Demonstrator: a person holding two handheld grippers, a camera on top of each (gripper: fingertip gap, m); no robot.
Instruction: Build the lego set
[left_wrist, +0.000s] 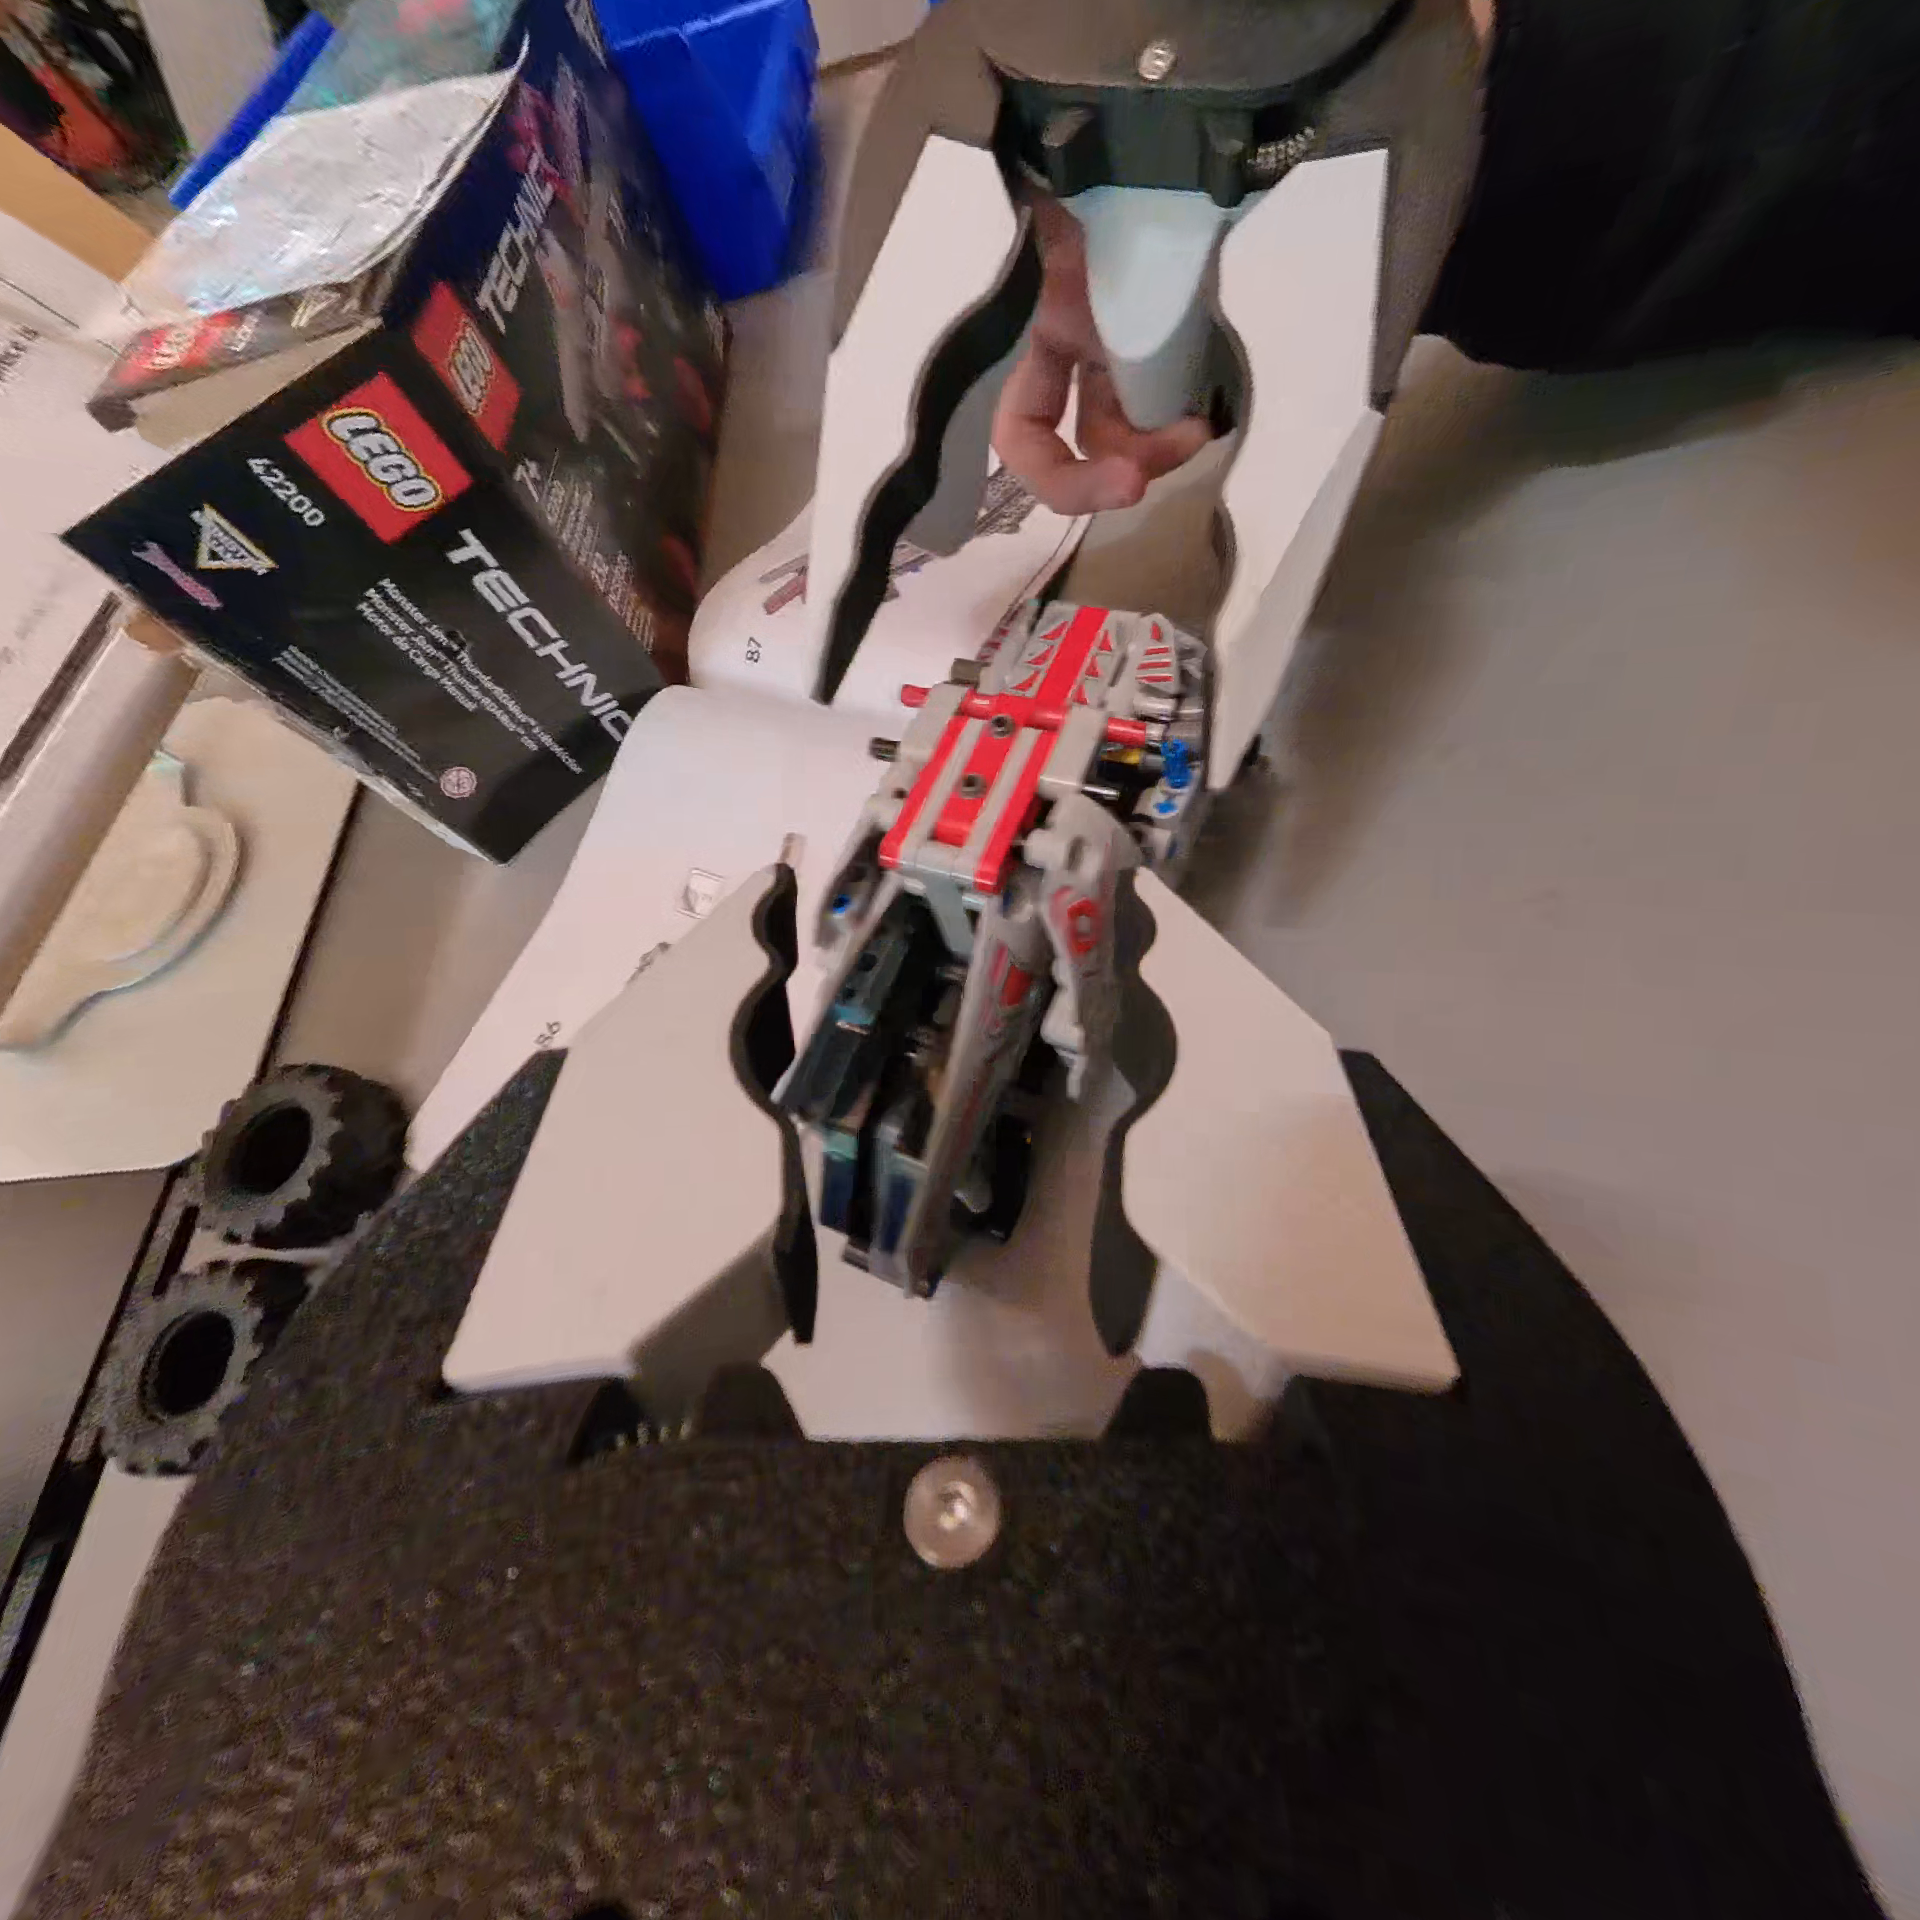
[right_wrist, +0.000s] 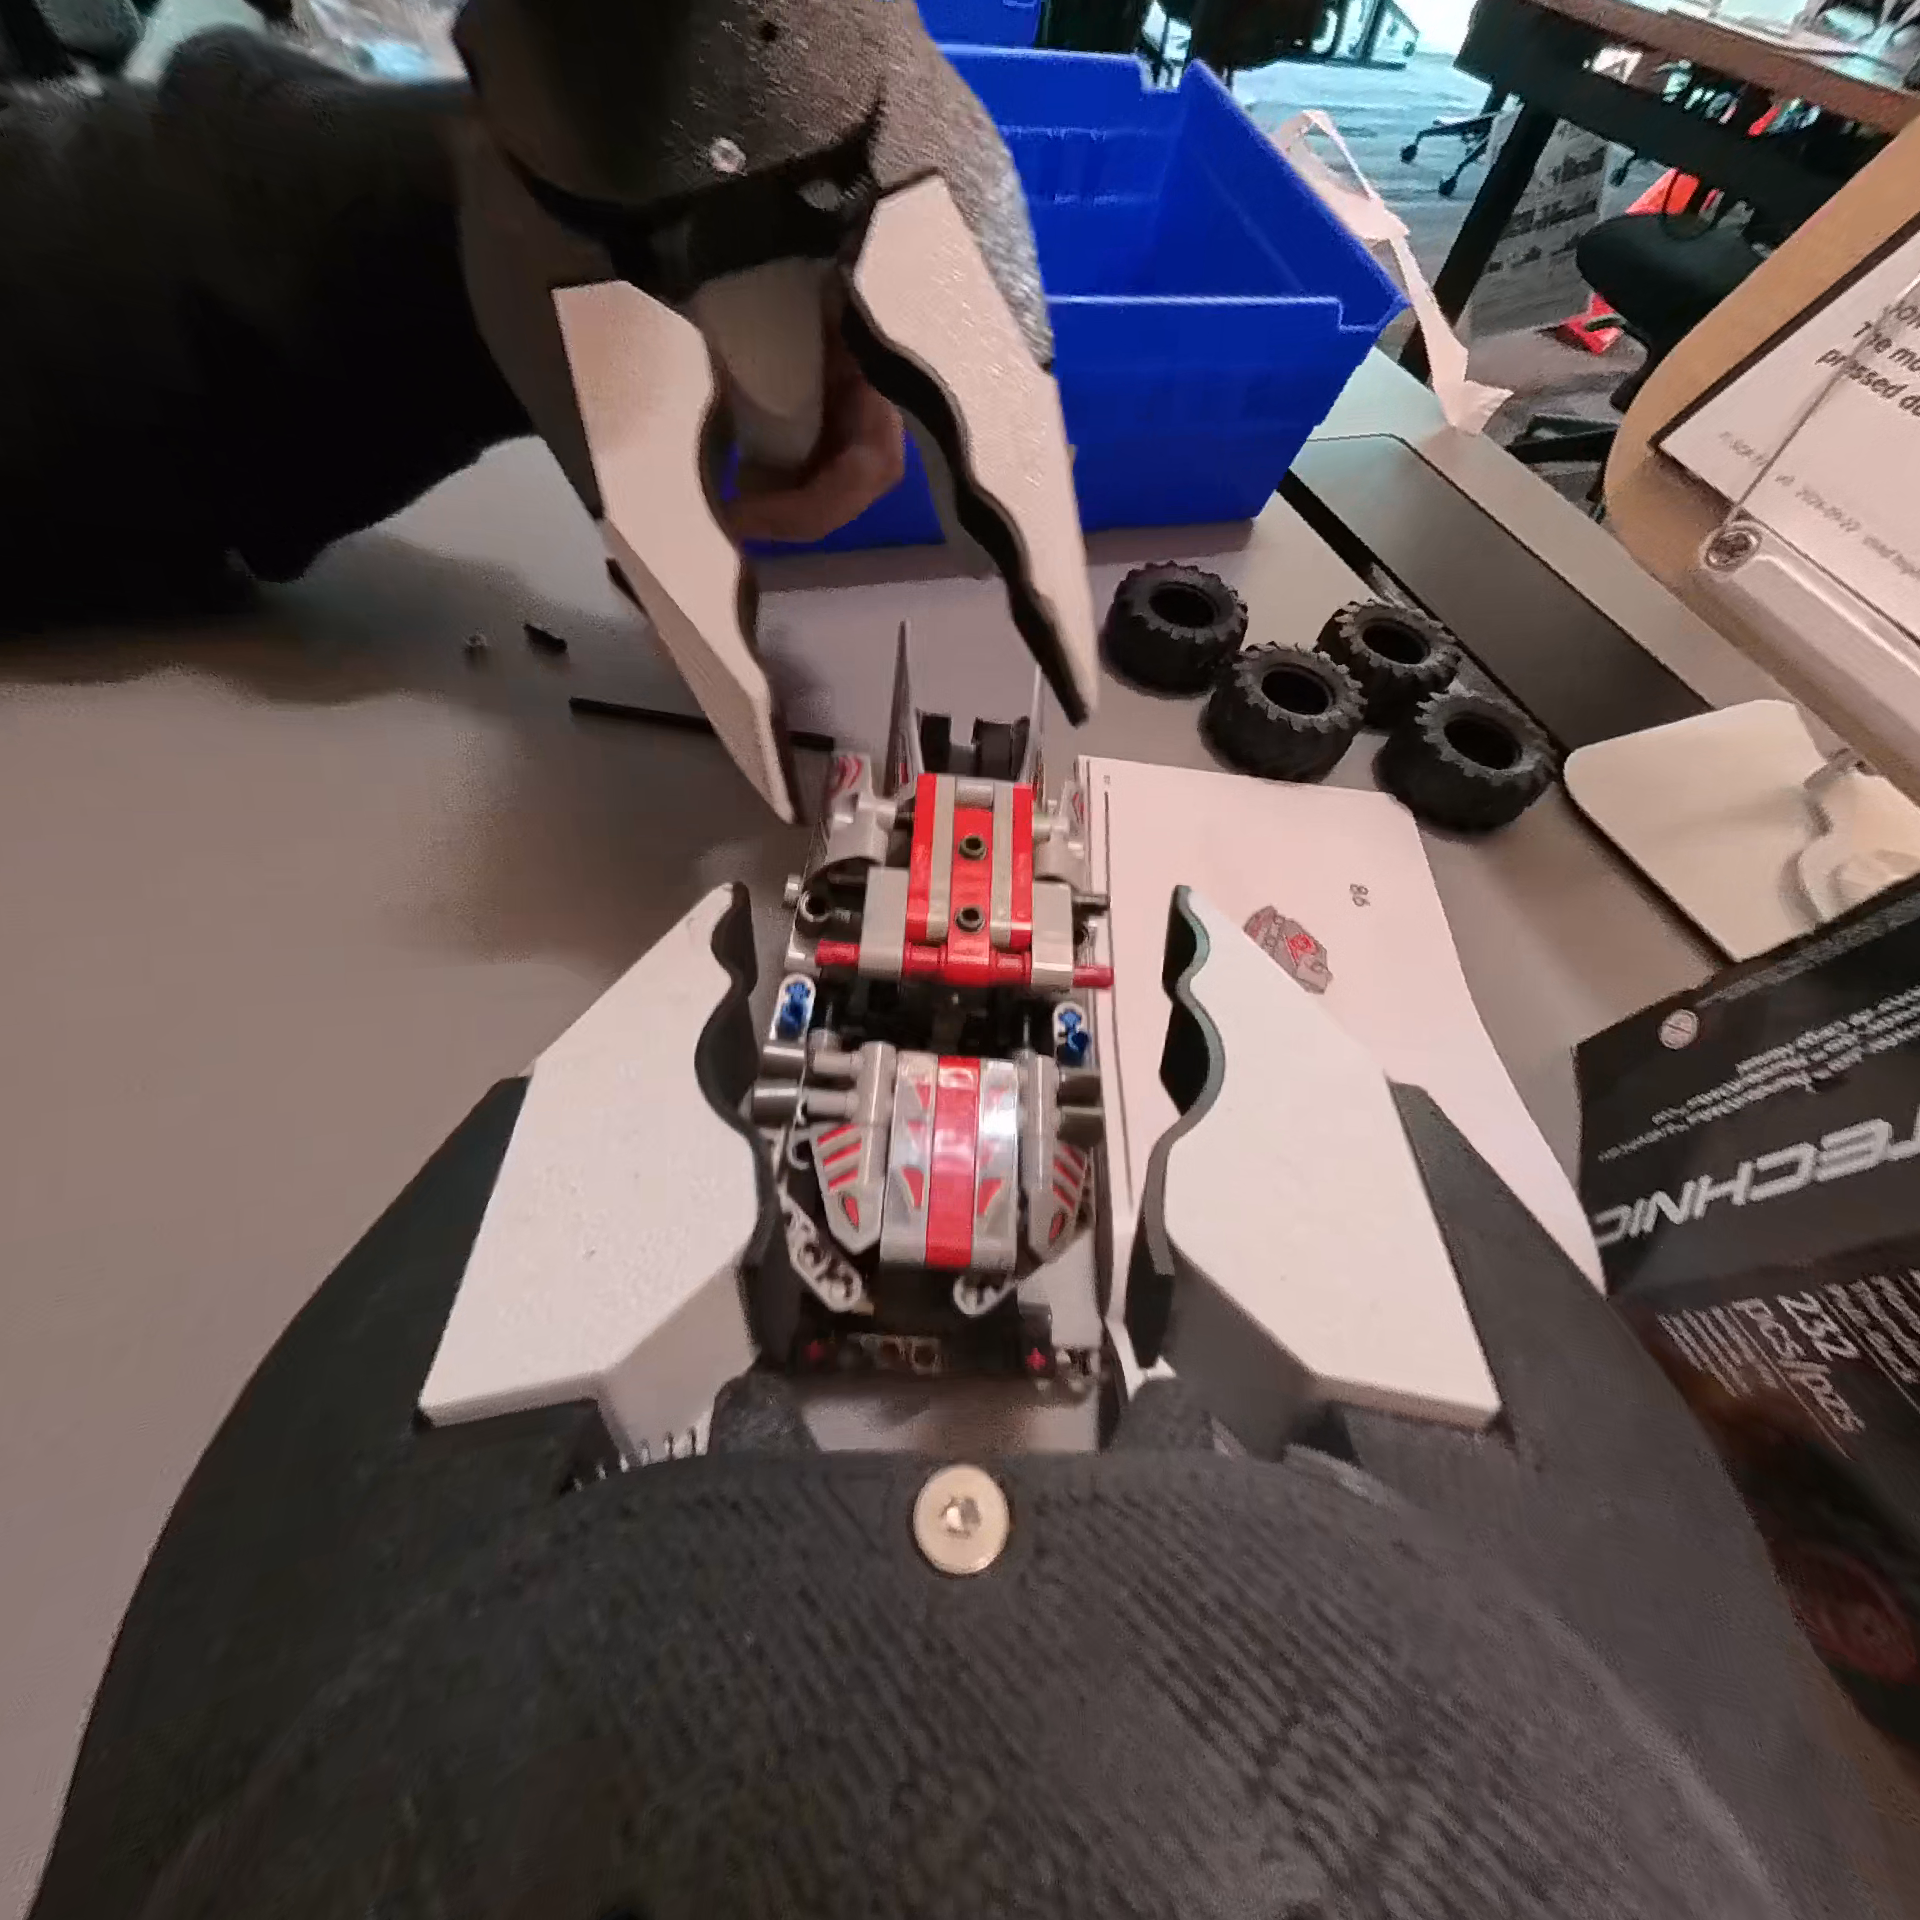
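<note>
The grey and red lego truck body (left_wrist: 997, 769), without wheels, lies lengthwise between both grippers over the open instruction booklet (left_wrist: 707, 769). My left gripper (left_wrist: 956, 883) has its white fingers against both sides of the near end and looks shut on it. From the right wrist view the truck body (right_wrist: 956, 883) sits between my right gripper (right_wrist: 954, 896) fingers. The left finger touches it and a small gap shows at the right finger, so this gripper is open. The left gripper (right_wrist: 930, 764) straddles the far end there.
Several black tyres (right_wrist: 1288, 707) lie by the booklet (right_wrist: 1299, 831); two show in the left wrist view (left_wrist: 301, 1143). The black set box (left_wrist: 416, 582) stands left, a blue bin (right_wrist: 1195, 343) behind. Small black pins (right_wrist: 540, 636) and an axle (right_wrist: 634, 712) lie on the grey table (left_wrist: 1558, 831). My two grippers' fingertips are within a few centimetres of each other. It is some 15 centimetres from my left tips to the axle (right_wrist: 634, 712).
</note>
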